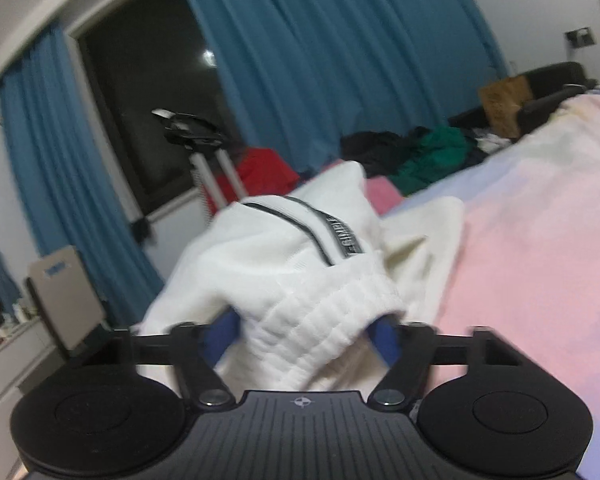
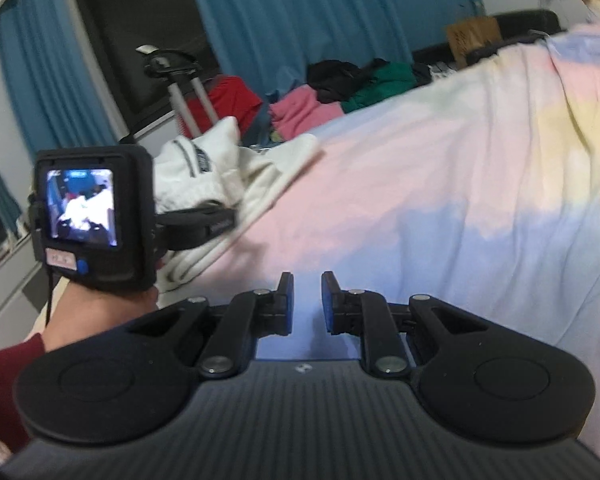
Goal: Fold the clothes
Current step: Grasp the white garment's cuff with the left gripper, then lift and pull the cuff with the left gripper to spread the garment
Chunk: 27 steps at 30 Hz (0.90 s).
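Note:
A white knit garment (image 1: 284,272) with a black-lettered stripe and a ribbed hem is lifted off the pastel bedspread (image 1: 540,240). My left gripper (image 1: 304,332) is shut on its ribbed hem, and the cloth drapes over the blue pads (image 1: 384,340). A cream part of the garment (image 1: 420,248) trails on the bed behind it. In the right wrist view the left gripper (image 2: 204,216) holds the white garment (image 2: 204,172) at the left. My right gripper (image 2: 307,304) hovers over the bedspread (image 2: 440,200), its jaws slightly apart and empty.
A pile of pink, green and black clothes (image 2: 340,88) lies at the bed's far edge. A red suitcase with a handle (image 2: 220,100) stands by the dark window and blue curtains (image 1: 320,60). A cardboard box (image 1: 504,104) sits far right. A white dresser (image 1: 4,360) is at left.

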{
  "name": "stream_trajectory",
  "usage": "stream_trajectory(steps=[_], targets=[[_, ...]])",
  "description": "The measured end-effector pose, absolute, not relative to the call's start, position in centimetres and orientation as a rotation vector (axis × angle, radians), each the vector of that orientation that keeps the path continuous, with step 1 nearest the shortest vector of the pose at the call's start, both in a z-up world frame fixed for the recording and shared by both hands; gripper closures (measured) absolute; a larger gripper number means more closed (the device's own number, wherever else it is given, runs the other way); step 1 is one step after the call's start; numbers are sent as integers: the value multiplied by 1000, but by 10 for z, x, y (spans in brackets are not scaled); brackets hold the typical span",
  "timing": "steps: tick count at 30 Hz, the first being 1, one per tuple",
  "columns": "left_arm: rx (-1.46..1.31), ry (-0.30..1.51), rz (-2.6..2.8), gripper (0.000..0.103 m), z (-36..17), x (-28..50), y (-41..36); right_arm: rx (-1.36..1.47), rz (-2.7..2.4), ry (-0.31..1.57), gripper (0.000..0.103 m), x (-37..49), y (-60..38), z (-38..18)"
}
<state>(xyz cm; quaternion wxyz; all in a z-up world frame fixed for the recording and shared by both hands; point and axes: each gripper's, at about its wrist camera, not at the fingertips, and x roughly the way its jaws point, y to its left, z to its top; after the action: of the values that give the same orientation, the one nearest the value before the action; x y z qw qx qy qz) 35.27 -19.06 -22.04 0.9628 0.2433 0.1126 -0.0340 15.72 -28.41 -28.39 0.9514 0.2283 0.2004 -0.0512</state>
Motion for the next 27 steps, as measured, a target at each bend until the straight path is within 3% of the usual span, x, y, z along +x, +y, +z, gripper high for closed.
stream_trajectory(steps=[5,6,9,15,21,27], targets=[[334,130,-5,69,-182,338,-169,463,-133,384,85,160,-286,-291],[290,129,2,81,-170,335,-160,466,-134,370,85,158,-286,-289],[192,133,28,88,-133,326,-129,433,-148,316,85,153,-282,-279],[96,129,40,91,-72,281,-65,352,-123,238,85,132,-270,-257],[-25,127,-8,91,-26,183,5,300,-84,191,85,107,-260,-237],[-135,190,-18,91,-35,99,89,307,-37,208,85,81,-253,-222]])
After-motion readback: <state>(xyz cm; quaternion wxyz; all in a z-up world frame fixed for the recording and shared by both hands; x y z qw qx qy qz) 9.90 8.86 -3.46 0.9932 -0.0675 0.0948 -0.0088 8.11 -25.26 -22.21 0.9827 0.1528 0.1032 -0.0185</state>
